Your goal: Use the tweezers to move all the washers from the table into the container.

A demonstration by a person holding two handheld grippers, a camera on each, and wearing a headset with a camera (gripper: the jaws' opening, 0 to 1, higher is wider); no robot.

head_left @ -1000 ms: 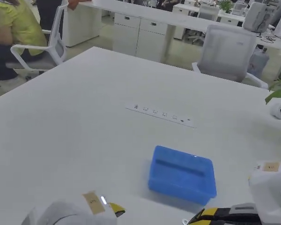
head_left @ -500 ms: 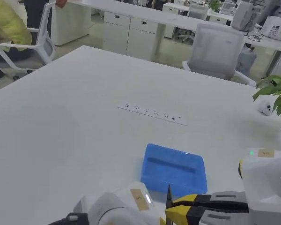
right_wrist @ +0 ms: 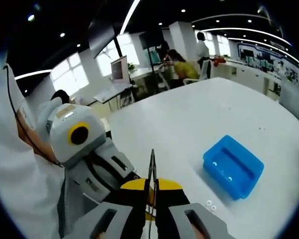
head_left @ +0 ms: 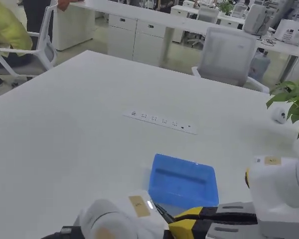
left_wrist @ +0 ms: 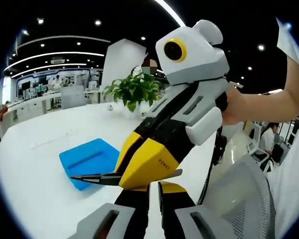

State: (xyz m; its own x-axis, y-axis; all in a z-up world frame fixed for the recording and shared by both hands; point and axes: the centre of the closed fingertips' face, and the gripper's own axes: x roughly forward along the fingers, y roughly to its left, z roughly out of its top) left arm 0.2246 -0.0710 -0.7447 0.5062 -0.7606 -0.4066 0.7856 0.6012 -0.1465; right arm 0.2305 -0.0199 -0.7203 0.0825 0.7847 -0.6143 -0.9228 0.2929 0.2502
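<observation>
Right gripper clamps the tweezers; left gripper opening unclear. Pickup pending: tips must drop onto washers beside container

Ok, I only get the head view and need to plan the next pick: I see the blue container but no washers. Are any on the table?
Observer: Yes. The right gripper view shows two washers on the table, close beside the blue container, on its side nearer that gripper.
Operator: Is the right gripper gripping the tweezers properly?
Observer: Its own view shows the tweezers rising straight from between its shut jaws.
Operator: And the left gripper?
Observer: Its view shows nothing held between its jaws; the right gripper crosses just ahead of them.
</observation>
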